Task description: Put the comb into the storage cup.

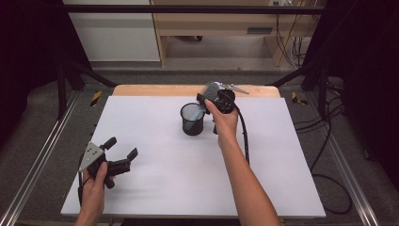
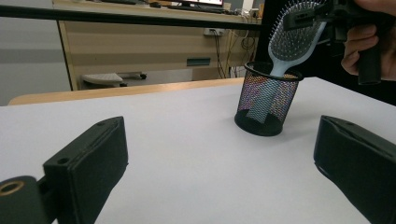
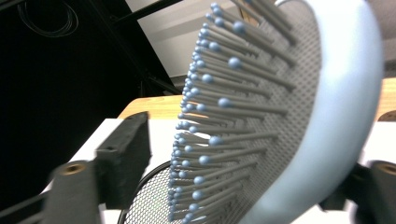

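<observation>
On the white desk (image 1: 188,179), your right claw (image 1: 212,95) grips the head of a pale blue hairbrush (image 2: 293,35), its handle down inside the black mesh cup (image 2: 267,100). Your left claw (image 1: 123,149) hovers wide open, holding nothing, well apart.

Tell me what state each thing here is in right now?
Hairbrush: handle down inside the cup, head sticking out, leaning.
Mesh pen cup: upright on the table.
Right gripper: at the brush head; grip unclear.
Left gripper: open, holding nothing.
</observation>
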A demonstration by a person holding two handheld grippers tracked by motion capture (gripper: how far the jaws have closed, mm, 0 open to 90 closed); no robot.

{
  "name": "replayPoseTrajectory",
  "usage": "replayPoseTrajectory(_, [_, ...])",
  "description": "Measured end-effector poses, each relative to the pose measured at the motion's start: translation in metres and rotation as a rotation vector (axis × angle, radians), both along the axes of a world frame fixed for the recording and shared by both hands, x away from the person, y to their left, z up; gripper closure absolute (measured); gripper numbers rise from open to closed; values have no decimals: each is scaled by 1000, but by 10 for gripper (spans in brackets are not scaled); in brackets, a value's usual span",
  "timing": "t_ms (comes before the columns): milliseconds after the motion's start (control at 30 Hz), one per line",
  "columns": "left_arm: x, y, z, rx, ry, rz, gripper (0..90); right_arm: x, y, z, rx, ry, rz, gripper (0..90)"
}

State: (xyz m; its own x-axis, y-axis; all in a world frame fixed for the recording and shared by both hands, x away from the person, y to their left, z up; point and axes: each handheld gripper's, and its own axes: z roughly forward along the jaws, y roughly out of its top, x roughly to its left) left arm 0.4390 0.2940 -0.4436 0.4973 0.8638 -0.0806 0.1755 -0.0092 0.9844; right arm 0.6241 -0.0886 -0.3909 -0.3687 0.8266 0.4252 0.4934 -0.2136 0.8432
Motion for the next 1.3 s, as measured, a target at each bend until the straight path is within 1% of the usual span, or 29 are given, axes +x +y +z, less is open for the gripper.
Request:
replayPoseTrajectory(33, [0,0,0,-1,0,0,32,0,0,0,3,4,3,178])
replayPoseTrajectory(67, [0,0,0,-1,0,1,32,0,0,0,-4,2,1,150])
replayPoseTrajectory(133, [0,0,0,-3,0,2,32,-1,1,0,-35,-1,0,112])
replayPoseTrajectory(167, [0,0,0,-7,0,3,32,-1,2,0,-39,1,3,98])
replayPoseTrajectory(367, [3,1,-1,-10,5,10,32,-5,2,4,-63,-1,17,75])
replayPoseTrajectory(433, [3,1,-2,-8,7,13,32,-6,2,4,-72,10,26,60])
replayPoseTrajectory(533, [1,2,-1,-9,4,17,32,-9,1,4,-99,7,33,56])
replayPoseTrajectory(667, [0,3,-1,-10,4,25,31,-13,-2,6,-113,0,53,47])
replayPoseTrajectory(800, [1,2,-1,-10,5,26,31,-18,-4,4,-103,-12,67,47])
replayPoseTrajectory(833, [2,2,-1,-9,6,26,31,-20,-4,4,-109,-15,72,46])
replayPoseTrajectory(933, [1,1,-1,-7,6,22,31,-23,-5,2,-152,-28,82,45])
replayPoseTrajectory(1000, [1,2,0,-12,4,23,31,-25,-6,3,-170,-43,81,47])
replayPoseTrajectory(1100, [1,4,0,-18,3,25,31,-28,-7,2,-180,-53,80,44])
replayPoseTrajectory(1233, [2,5,0,-21,4,28,31,-31,-10,1,-200,-54,77,44])
replayPoseTrajectory(1300, [2,5,0,-20,3,29,31,-32,-13,1,-199,-58,75,44])
